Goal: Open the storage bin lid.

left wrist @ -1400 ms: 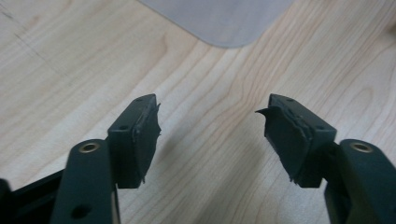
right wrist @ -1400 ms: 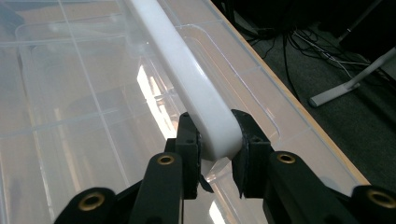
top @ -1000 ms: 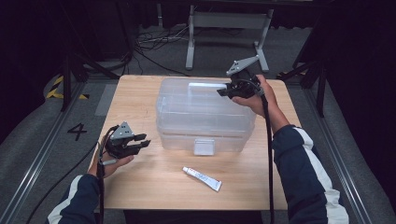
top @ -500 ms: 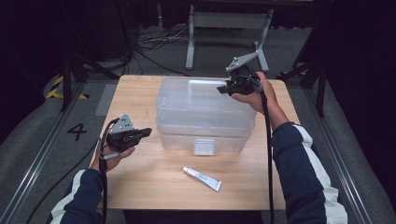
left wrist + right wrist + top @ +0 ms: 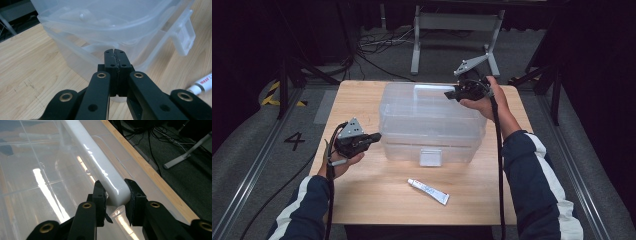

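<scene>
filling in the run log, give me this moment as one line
left gripper: shut, empty, by box corner | right gripper: shut on handle of lid | tube: on table

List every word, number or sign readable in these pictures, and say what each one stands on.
"4": dark numeral on the grey floor left of the table.
Red print on the white tube: too blurred to read in the left gripper view.
Dark print along the same tube in the high view: too small to read.
Clear storage box: no readable text.
</scene>
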Tool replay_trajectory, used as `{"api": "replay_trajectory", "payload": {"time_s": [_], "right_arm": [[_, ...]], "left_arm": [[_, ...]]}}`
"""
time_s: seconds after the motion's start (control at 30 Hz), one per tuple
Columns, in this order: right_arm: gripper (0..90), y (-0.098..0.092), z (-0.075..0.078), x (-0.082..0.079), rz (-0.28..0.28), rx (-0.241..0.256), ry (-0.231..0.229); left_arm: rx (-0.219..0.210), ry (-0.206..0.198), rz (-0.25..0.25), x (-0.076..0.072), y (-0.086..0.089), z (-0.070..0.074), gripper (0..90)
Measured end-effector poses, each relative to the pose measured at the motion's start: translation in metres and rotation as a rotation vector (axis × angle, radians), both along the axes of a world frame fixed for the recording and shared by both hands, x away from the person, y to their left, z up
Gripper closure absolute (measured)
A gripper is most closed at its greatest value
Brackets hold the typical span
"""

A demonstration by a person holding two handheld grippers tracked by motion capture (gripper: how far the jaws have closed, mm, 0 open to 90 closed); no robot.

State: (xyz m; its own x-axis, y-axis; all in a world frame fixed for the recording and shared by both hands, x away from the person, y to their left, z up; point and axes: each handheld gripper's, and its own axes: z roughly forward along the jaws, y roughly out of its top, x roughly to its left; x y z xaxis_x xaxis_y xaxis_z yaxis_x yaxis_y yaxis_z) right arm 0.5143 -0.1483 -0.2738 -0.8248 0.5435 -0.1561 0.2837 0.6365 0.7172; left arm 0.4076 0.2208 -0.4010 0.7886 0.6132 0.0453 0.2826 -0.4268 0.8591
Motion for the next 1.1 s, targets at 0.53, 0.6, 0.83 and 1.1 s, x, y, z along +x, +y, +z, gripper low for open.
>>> {"api": "replay_trajectory", "payload": {"time_s": [0.53, 0.6, 0.83, 1.1], "right_arm": [[71.4, -0.002, -0.001, -0.005, -0.001, 0.008, -0.042], [71.5, -0.004, 0.001, -0.007, -0.004, 0.013, -0.058], [70.1, -0.013, 0.004, -0.015, -0.008, 0.034, -0.084], [68.1, -0.045, 0.007, -0.029, -0.034, 0.090, -0.127]], "left_arm": [[-0.009, -0.019, 0.005, 0.003, -0.002, 0.004, 90.0], [-0.005, -0.019, 0.002, 0.003, -0.002, 0.005, 90.0], [0.000, -0.019, 0.001, 0.003, -0.002, 0.005, 90.0], [0.010, -0.025, -0.003, 0.001, -0.002, 0.006, 90.0]]}}
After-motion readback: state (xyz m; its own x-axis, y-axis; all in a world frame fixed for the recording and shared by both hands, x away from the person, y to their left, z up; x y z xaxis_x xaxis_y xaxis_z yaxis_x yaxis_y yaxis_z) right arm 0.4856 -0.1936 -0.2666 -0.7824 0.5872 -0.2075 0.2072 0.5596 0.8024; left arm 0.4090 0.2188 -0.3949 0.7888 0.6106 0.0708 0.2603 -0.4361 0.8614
